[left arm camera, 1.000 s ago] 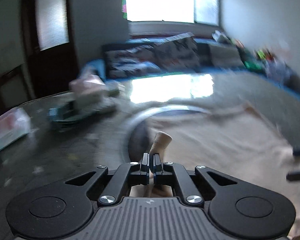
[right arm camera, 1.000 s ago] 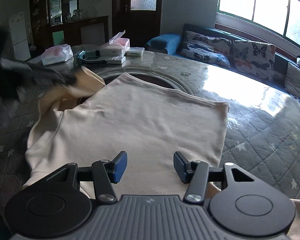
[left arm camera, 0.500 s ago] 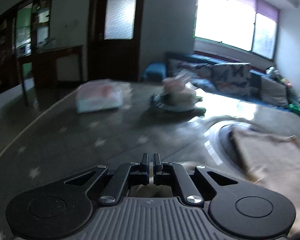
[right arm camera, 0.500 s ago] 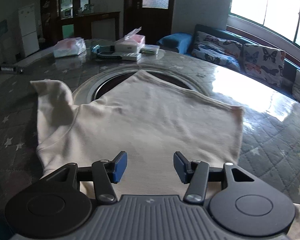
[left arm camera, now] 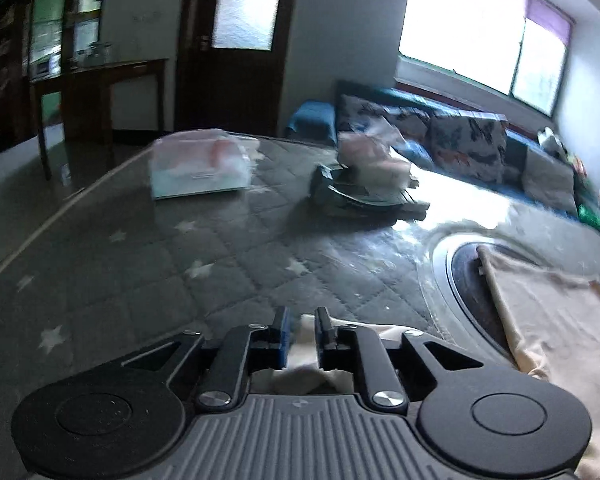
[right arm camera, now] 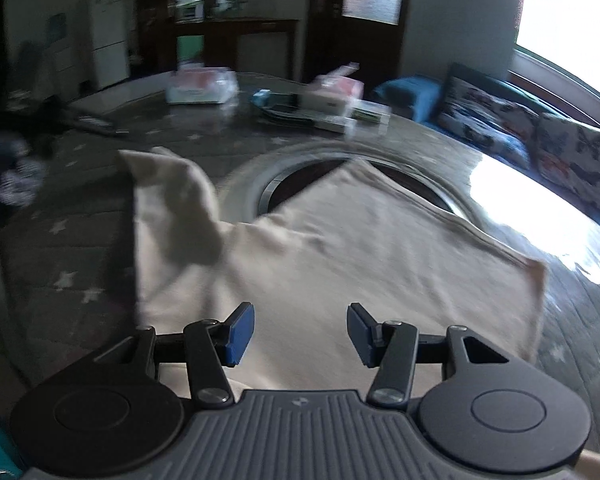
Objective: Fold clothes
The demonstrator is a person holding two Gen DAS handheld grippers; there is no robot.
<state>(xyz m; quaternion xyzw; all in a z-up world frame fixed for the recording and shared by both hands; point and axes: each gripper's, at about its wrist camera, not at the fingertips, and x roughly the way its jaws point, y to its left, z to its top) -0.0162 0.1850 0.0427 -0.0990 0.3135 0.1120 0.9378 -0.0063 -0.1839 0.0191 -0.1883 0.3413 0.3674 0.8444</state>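
A grey quilted table cover with white stars (left arm camera: 204, 268) is lying under everything in a dim living room. Nearest, the left gripper (left arm camera: 301, 334) has just been opening its jaws, the cream sleeve (left arm camera: 300, 356) sitting loose between them. The right gripper (right arm camera: 300, 330) is hovering with jaws parted and empty over the cream shirt (right arm camera: 360, 256), which is lying spread on the table. Farther back, tissue packs (right arm camera: 202, 86) are resting, and a sofa (left arm camera: 460, 144) is standing under the bright window.
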